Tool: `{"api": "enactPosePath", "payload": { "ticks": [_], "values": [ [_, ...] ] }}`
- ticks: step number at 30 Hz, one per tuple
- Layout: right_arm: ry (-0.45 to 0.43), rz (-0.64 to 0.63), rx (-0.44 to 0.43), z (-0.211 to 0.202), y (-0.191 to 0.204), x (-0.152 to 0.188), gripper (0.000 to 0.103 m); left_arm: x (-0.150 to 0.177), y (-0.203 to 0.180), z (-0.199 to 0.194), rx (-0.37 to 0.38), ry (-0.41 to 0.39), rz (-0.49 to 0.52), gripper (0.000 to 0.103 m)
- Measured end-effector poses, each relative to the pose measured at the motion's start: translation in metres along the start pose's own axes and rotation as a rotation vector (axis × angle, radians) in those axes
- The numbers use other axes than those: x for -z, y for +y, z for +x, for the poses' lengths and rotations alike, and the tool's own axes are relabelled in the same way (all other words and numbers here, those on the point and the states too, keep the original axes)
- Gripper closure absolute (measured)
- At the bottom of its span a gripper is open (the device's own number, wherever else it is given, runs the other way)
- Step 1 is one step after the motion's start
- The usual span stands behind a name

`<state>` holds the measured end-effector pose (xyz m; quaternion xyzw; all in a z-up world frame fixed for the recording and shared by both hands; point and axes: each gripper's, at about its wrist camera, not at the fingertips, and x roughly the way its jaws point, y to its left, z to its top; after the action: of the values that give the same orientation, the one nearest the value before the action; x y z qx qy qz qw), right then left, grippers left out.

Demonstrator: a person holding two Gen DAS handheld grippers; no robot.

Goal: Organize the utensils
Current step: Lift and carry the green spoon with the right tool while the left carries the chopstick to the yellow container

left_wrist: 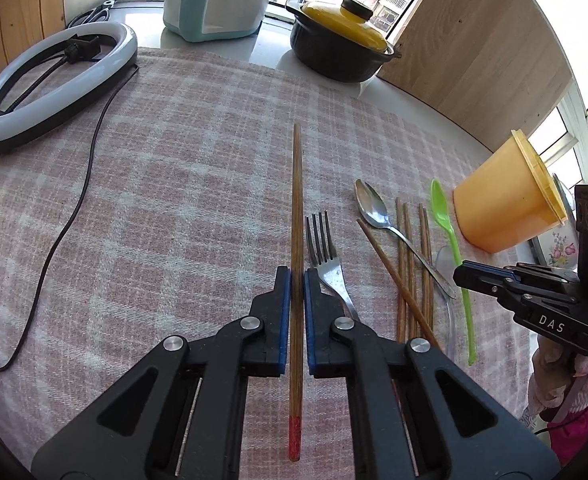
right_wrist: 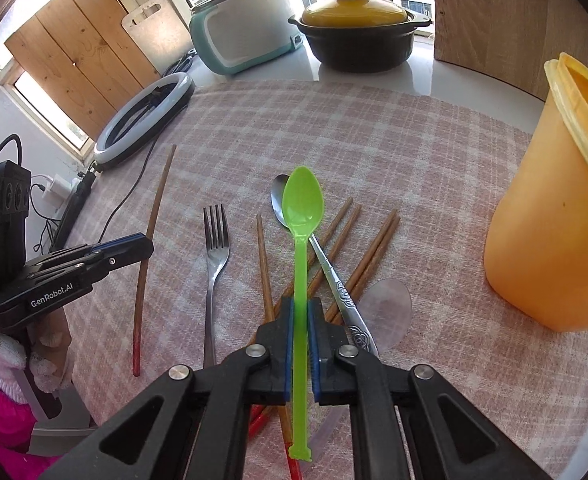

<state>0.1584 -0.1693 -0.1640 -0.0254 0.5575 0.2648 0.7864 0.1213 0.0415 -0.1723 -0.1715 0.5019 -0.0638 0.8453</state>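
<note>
Left claw (left_wrist: 297, 280): you have it clamped on the long brown wooden chopstick (left_wrist: 296, 200), mid-frame, gripped mid-shaft for balance | Right claw (right_wrist: 301, 312): clamped on the green plastic spoon (right_wrist: 302, 208) by its handle, centre frame | tall orange plastic tub (right_wrist: 554, 220) at right edge, likely destination | metal fork (right_wrist: 213, 256) remains on the checked worktop cloth (right_wrist: 414, 160)

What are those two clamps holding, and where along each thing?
The left gripper clamps a wooden chopstick nearer its red end. The right gripper clamps the green spoon around mid-handle.
</note>
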Motion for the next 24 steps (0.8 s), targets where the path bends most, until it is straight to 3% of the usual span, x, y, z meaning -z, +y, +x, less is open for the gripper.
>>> {"api": "enactPosePath", "payload": {
  "ticks": [12,24],
  "values": [
    [-0.208,0.04,0.003,-0.079,-0.003,0.003,0.099,-0.025,-0.048,-0.052,0.069,-0.141,0.066,0.099],
    [-0.397,0.115,0.09,-0.154,-0.046,-0.001,0.099,-0.056,-0.114,-0.074,0.177,-0.234,0.135,0.099]
  ]
}}
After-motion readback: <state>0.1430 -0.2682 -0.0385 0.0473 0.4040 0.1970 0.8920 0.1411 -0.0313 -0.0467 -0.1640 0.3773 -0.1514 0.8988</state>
